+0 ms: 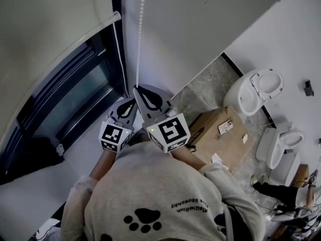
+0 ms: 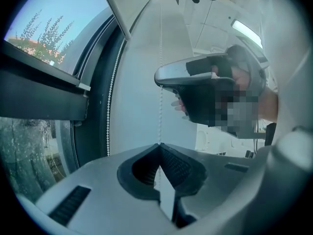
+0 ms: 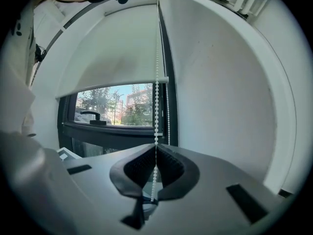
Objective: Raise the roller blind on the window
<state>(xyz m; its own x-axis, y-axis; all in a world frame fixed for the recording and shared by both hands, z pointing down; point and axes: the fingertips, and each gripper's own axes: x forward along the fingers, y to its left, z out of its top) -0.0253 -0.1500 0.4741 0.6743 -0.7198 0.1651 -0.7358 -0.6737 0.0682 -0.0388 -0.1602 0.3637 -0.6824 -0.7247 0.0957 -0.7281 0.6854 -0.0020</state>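
Firmly, left gripper (image 2: 159,145) and right gripper (image 3: 156,145) on bead chain (image 3: 156,82).

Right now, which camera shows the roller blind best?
The right gripper view: the roller blind faces it squarely, bottom edge partway down the window. The head view sees it slantwise from above; the left gripper view shows mainly the bead chain.
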